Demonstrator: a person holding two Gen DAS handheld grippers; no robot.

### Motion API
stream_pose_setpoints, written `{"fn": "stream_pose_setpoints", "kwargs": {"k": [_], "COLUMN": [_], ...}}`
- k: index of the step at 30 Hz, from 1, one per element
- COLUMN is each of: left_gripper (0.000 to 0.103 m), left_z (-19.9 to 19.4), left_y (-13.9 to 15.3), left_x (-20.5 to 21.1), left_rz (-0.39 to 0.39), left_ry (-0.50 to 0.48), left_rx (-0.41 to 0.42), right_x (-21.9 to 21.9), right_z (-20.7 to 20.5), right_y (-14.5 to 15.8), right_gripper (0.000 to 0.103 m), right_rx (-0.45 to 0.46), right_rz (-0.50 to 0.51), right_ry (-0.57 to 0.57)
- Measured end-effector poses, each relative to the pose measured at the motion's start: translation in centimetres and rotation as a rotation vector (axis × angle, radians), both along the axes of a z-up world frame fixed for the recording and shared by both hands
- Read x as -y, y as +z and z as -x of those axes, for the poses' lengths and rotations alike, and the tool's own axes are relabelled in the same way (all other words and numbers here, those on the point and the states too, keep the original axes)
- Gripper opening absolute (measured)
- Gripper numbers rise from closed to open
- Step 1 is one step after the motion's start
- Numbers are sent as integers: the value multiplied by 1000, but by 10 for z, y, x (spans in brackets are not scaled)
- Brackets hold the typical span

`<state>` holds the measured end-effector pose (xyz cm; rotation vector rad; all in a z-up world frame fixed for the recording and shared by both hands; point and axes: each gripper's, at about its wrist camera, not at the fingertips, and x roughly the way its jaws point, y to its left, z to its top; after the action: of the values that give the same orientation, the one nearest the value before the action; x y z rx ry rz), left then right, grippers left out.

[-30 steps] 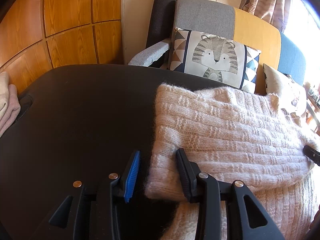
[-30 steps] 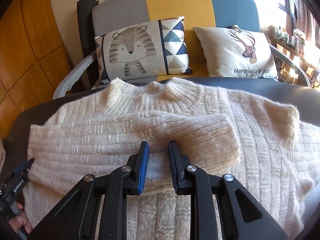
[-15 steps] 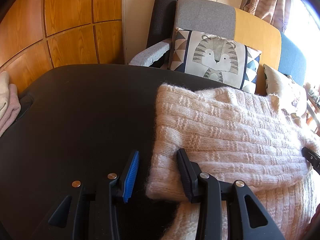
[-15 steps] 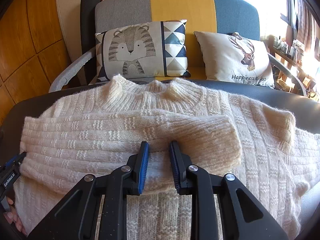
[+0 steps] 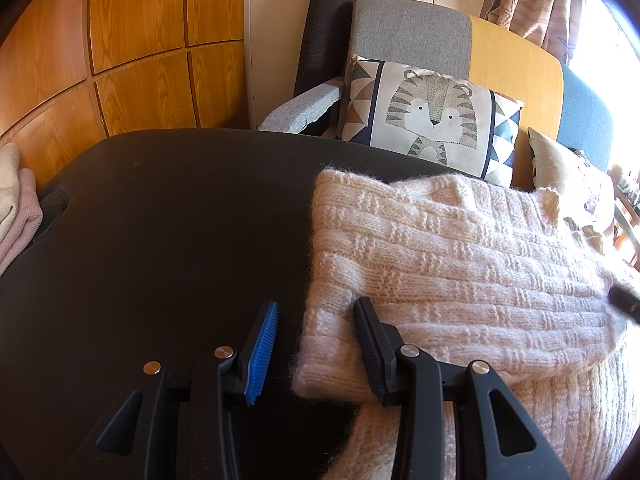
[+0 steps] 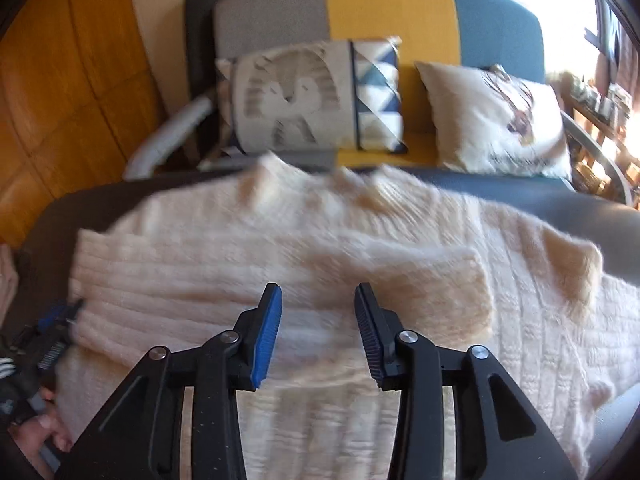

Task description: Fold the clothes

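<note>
Right gripper [image 6: 318,334] jaws: opening, well spread, nothing pinched; sweater knit shows between and below them, clear of both pads.
Right gripper position: above the near middle of the cream sweater [image 6: 360,272], just short of the folded-over sleeve [image 6: 420,280].
Left gripper [image 5: 316,354] jaws: spread, blue pad off the wool over bare table, black pad lying against the sweater's folded left edge; no pinch visible.
Left gripper position: at the sweater's near left corner, also visible at the lower left of the right wrist view [image 6: 52,344], with part of a hand [image 6: 44,432] below it.
Sweater: flat on the dark table [image 5: 160,240], collar toward the far edge, one sleeve folded across the chest with its cuff right of centre; right side of the garment spread toward the table's right edge.
Left of the sweater: bare table, then folded pale and pink cloth [image 5: 16,204] at the table's far left.
Beyond the sweater: armchair-style sofa [image 6: 392,8] in grey, yellow and blue panels, holding a tiger cushion [image 5: 432,120] and a deer cushion [image 6: 496,120].
Left of the sofa: dark rolled mat [image 5: 324,28] standing upright, wooden wall panels [image 5: 140,40].
Sharpness: right wrist view blurred; left wrist view crisp.
</note>
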<state>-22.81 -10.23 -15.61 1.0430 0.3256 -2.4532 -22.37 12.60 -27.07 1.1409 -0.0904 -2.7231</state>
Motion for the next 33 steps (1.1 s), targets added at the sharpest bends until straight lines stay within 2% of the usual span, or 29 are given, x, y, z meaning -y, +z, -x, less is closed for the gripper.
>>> {"fn": "stream_pose_setpoints", "kwargs": {"k": [2, 4, 8, 11, 14, 19, 24, 28, 29, 30, 33], "left_gripper": [41, 41, 41, 41, 41, 41, 41, 41, 41, 41, 41], "left_z": [0, -1, -1, -2, -2, -2, -2, -3, -3, -3, -3], "left_y": [0, 0, -1, -2, -2, -2, -2, -2, -2, -2, -2], "left_x": [0, 1, 0, 0, -1, -3, -2, -2, -3, -3, -4], "left_rz": [-1, -7, -8, -7, -3, 4, 3, 0, 3, 7, 9], "left_ry": [1, 0, 2, 2, 3, 4, 5, 5, 5, 5, 6], "left_rx": [-1, -4, -6, -8, -9, -9, -9, -11, -10, -8, -9], "right_x": [20, 48, 102, 119, 117, 88, 24, -53, -63, -74, -106], "right_z": [0, 5, 19, 32, 41, 37, 28, 17, 18, 19, 22], "right_y": [10, 13, 3, -16, -25, -15, -7, 4, 1, -3, -12], "right_gripper": [41, 35, 33, 30, 28, 28, 28, 36, 46, 52, 53], "right_rx": [-22, -18, 12, 66, 73, 40, 31, 24, 46, 67, 133], "right_rz": [17, -7, -66, -90, -80, -47, -33, 154, 183, 211, 295], "right_ry": [59, 129, 243, 258, 242, 160, 18, -120, -142, -163, -227]}}
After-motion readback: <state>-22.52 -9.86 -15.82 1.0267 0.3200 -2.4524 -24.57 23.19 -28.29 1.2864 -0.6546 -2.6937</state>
